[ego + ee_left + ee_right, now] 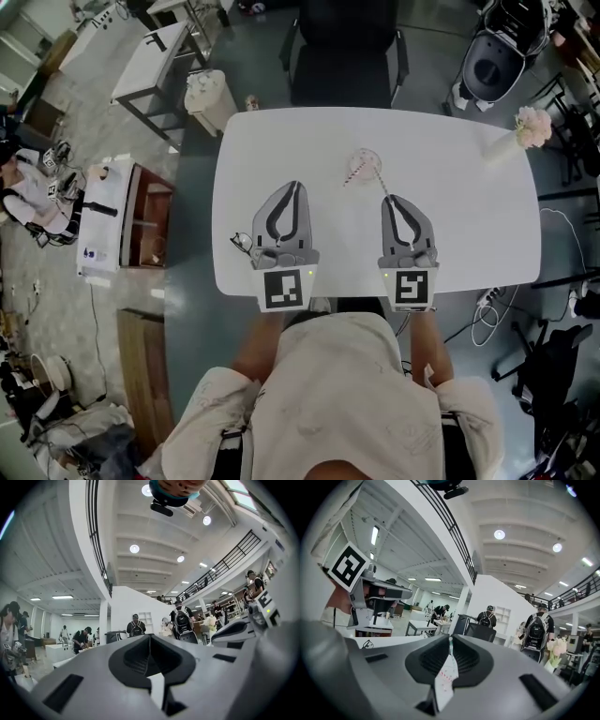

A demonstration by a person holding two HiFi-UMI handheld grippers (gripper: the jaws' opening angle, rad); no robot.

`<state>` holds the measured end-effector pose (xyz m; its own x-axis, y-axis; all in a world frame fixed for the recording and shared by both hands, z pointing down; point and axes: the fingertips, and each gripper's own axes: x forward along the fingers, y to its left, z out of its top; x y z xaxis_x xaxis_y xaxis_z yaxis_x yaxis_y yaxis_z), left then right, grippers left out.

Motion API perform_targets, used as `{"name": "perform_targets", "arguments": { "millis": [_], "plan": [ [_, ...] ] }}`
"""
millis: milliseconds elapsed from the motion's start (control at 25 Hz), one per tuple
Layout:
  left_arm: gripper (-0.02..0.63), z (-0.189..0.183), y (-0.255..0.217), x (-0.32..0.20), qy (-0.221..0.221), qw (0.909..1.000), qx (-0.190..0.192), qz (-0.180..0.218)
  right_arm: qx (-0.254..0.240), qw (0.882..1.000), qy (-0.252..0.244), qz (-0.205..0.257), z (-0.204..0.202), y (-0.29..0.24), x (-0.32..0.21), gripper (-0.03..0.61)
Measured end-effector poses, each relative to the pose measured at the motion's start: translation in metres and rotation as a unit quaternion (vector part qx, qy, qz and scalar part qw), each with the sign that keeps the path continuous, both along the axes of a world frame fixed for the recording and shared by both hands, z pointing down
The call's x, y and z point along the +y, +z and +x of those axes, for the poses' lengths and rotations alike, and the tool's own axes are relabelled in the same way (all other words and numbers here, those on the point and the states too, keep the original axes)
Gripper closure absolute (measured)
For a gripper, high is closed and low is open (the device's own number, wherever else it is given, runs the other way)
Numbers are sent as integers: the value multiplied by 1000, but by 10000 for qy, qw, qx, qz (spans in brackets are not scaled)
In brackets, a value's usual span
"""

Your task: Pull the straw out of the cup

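My left gripper and right gripper are closed on nothing; reaching unopened could knock cup and straw toward the table's far edge.

Head view: from above the person, looking steeply down on the white table, well above it
Left gripper view: rides on the left gripper, close behind its jaws, facing level across the hall
Right gripper view: likewise on the right gripper
Shared: each gripper view catches the other gripper at its edge; both see the backpack wearer
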<state>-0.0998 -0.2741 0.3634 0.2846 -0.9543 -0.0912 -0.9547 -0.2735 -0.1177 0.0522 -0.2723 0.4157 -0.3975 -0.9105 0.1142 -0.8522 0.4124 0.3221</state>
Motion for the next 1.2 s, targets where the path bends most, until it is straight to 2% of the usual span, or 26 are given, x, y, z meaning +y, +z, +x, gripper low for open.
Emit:
{"name": "perform_targets", "arguments": {
  "millis": [280, 520, 840, 1200],
  "plan": [
    [605, -3, -18, 13, 88, 9998, 2, 174, -413, 9978, 376, 348, 24, -43, 11, 555],
    [604, -8, -38, 19, 89, 9993, -12, 349, -696, 9915, 697, 846, 44, -86, 22, 555],
    [605, -20, -66, 27, 8, 9977, -158, 656, -786, 9841, 840, 1352, 64, -128, 40, 555],
    [604, -28, -74, 29, -15, 9971, -93, 760, -827, 9821, 877, 1450, 64, -138, 42, 555]
  ]
}}
